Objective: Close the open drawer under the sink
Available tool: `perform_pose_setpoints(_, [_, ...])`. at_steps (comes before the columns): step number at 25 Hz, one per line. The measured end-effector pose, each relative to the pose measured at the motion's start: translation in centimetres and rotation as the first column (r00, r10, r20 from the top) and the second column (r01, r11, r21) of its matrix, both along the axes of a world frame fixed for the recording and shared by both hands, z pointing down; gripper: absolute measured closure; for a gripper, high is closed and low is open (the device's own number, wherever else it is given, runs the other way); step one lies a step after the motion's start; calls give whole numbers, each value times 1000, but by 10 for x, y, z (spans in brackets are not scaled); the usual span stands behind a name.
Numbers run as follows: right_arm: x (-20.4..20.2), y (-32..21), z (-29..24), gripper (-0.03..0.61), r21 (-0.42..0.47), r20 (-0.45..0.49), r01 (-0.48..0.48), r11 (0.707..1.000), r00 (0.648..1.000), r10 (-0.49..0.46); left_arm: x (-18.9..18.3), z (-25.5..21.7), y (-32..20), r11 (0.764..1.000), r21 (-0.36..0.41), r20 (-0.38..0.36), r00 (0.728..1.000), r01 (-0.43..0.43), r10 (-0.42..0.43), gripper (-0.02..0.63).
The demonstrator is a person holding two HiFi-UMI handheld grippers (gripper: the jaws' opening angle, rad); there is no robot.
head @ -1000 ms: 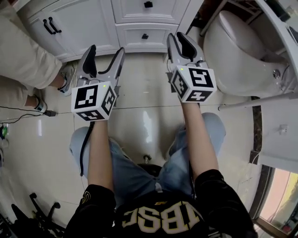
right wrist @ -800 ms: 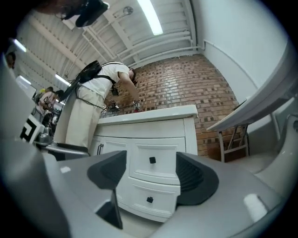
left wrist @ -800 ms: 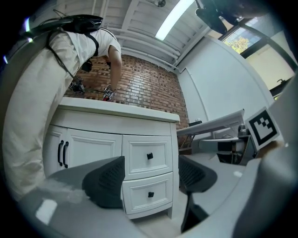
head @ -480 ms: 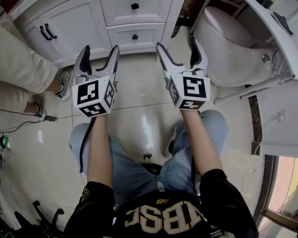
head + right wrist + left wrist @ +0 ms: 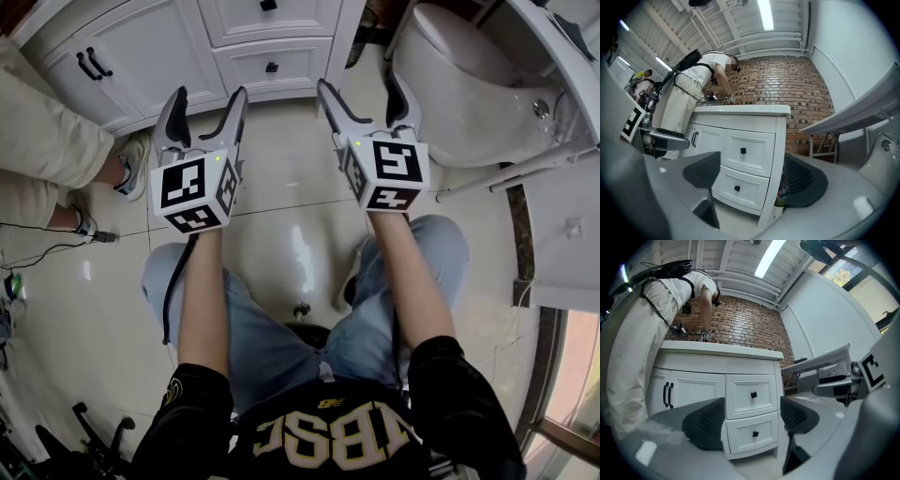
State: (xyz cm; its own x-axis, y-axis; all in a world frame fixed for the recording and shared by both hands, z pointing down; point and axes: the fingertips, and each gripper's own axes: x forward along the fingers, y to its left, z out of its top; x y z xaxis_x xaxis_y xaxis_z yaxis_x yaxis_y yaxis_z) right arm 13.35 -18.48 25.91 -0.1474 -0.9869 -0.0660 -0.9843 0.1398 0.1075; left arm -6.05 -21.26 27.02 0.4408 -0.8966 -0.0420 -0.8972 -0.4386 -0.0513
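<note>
A white vanity cabinet [image 5: 150, 47] under the sink has two drawers with black knobs, an upper drawer [image 5: 752, 394] and a lower drawer [image 5: 272, 67]. Both fronts look flush with the cabinet in the two gripper views. My left gripper [image 5: 202, 98] hovers open a short way in front of the cabinet, nothing between its jaws. My right gripper [image 5: 367, 94] is beside it, jaws spread wide and empty, pointing at the cabinet's right corner. The lower drawer [image 5: 737, 188] shows between the right jaws, at a distance.
A white toilet [image 5: 469, 84] stands right of the cabinet. Another person's leg [image 5: 47, 141] and shoe [image 5: 131, 159] are at the left by the cupboard doors [image 5: 89, 64]. A cable [image 5: 37, 230] lies on the glossy tile floor.
My right gripper's jaws went from nearly shut to wide open. Both grippers drifted slightly; the cabinet sits a little higher in the head view.
</note>
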Motion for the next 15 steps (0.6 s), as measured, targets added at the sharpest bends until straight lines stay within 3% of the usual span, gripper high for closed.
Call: perform_pose_setpoints(15, [-7,-10,7,167,-29,-19,23,999,1000,-23,7,3,-5,1000,-10,13,1000,-16,16,242])
